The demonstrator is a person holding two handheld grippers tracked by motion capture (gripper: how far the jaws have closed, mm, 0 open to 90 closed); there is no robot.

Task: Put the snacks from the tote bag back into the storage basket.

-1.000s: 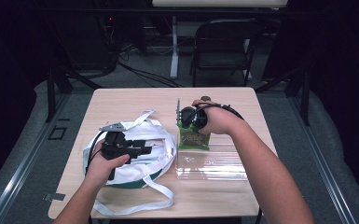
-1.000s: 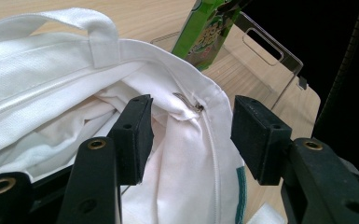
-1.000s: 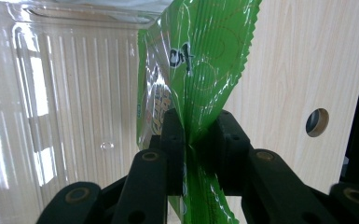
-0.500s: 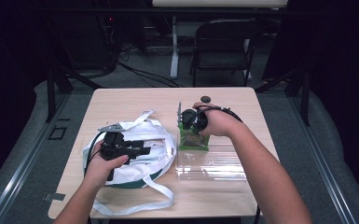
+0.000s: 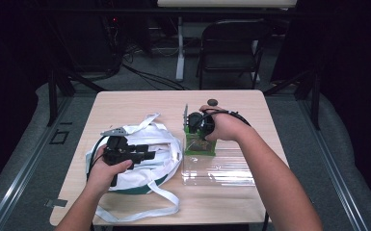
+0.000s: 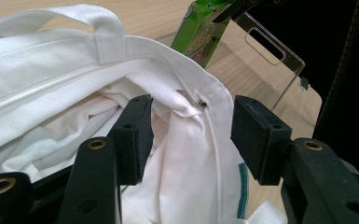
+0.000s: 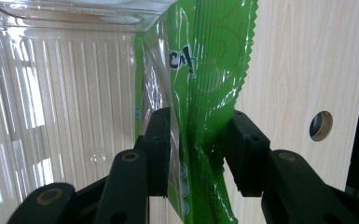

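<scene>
A white cloth bag (image 5: 139, 144) with long straps lies at the table's left. My left gripper (image 5: 147, 155) rests over it, open, with the bag's zippered rim (image 6: 200, 105) loose between the jaws (image 6: 191, 121). A green snack packet (image 5: 200, 144) stands upright at the near end of a clear plastic tray (image 5: 221, 168). My right gripper (image 5: 197, 134) points down on the packet's top. Its jaws have just been opening, and the packet (image 7: 205, 60) stands between the parted pads (image 7: 198, 140).
The wooden table (image 5: 139, 103) has a round hole (image 7: 321, 126) beside the packet, seen as a dark spot (image 5: 212, 101) behind the right hand. The bag's straps (image 5: 139, 211) trail to the front edge. A folding chair (image 5: 231, 43) stands behind the table.
The right hand has shifted very slightly over the packet. The left hand and the bag stay as they were.
</scene>
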